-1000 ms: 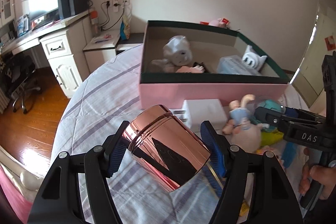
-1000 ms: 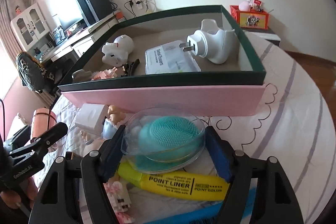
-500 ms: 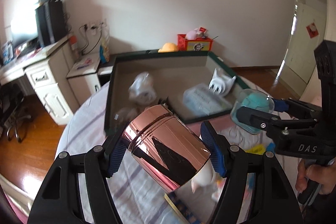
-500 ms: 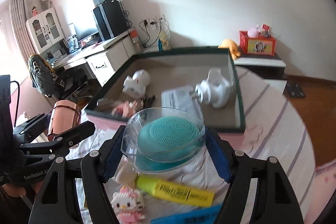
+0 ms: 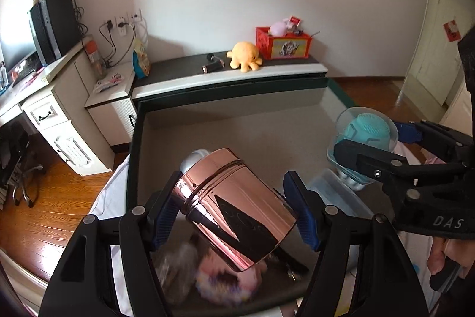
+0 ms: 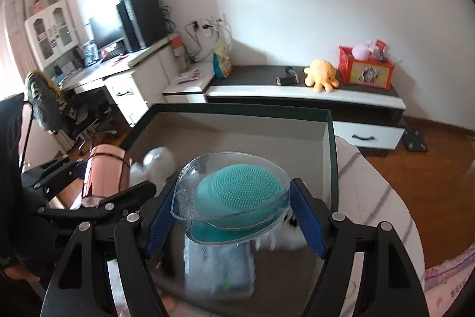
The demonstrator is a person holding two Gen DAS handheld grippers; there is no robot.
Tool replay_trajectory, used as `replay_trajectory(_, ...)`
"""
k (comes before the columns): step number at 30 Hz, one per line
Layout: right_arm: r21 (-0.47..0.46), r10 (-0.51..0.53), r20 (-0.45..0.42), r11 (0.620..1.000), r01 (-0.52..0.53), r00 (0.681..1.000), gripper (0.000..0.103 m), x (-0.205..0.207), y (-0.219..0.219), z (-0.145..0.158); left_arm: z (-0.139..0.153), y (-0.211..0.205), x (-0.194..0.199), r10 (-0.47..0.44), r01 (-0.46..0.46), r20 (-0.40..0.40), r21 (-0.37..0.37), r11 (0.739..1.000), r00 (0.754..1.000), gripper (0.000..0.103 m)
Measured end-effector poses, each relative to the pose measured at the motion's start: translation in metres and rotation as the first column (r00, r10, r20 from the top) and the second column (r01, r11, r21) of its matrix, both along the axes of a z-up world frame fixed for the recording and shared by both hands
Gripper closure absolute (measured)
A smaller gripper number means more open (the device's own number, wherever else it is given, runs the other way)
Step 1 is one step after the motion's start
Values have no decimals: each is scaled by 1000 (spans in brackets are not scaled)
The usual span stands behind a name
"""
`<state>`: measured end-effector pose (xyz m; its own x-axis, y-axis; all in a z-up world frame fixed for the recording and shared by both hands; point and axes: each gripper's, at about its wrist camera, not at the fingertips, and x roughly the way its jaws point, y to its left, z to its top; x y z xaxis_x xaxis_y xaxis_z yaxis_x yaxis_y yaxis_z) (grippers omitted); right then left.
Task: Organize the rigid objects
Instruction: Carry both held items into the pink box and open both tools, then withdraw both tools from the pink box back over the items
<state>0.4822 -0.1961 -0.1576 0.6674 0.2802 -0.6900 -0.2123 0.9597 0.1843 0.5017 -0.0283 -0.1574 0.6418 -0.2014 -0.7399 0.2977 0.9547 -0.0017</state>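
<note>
Rose-gold metal cup [image 5: 237,210], mirror finish, sits clamped between the blue pads of the left gripper [image 5: 236,211], lower centre of the left wrist view, tilted with its rim toward upper left. It hangs above the open box [image 5: 225,121] with the dark green rim and grey floor. Under the cup, blurred: a pink fuzzy item [image 5: 225,281] and a white rounded toy [image 5: 193,159] on the box floor.

Clear plastic case with teal silicone brush [image 6: 237,195] is gripped by the right gripper [image 6: 234,205], centre of the right wrist view, pads pressing on both sides of the case. It is also above the box, over a clear blue-tinted packet [image 6: 219,269] lying inside. In the left view the right gripper enters from the right edge, a hand [image 5: 445,257] on its handle.

Beyond the box, upper centre: low cabinet [image 5: 231,73] with yellow plush octopus [image 5: 245,55] and red toy box [image 5: 283,43]. White desk [image 5: 32,91] at left.
</note>
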Motion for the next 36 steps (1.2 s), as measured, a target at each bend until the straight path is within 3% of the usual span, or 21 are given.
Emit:
replay_trajectory(4,-26,11,-58,1000,-13,998,28,27,5,-17,-16,-14,13,-14,15,-29,32,999,999,34)
replay_trajectory(9,-10,11,-53,1000,-12,999,25,30,4,-22,-21,-23,11,-11,11,-3,65,998,1000,33)
replay_trajectory(13,9,-7,-42,1000,8,999,22,23,-4,-20,-14,-18,0,0,-1,20,45,999,1000,17)
replay_trajectory(15,47,-15,-31,999,16,999,22,11,-10,-12,-4,-15,-16,16,-18,56,41,999,998,15)
replay_trajectory(20,92,-28,63,996,22,998,17,-43,-18,19,29,1,-70,70,-71,167,1,997,983,4)
replay_trajectory(22,106,-34,123,994,21,992,12,-79,-21,35,45,9,-98,97,-93,214,-25,995,972,1)
replay_trajectory(23,101,-34,142,995,20,989,0,-93,-20,41,53,13,-114,112,-104,245,-46,994,963,0)
replay_trajectory(29,41,-31,287,999,20,958,0,-193,-5,70,84,23,-214,164,-134,373,-106,985,913,0)
replay_trajectory(32,16,-45,324,999,42,945,0,-229,0,78,89,24,-255,156,-122,412,-109,987,898,0)
replay_trajectory(36,-10,-52,381,998,60,923,0,-281,1,87,96,19,-308,206,-179,466,-103,979,860,0)
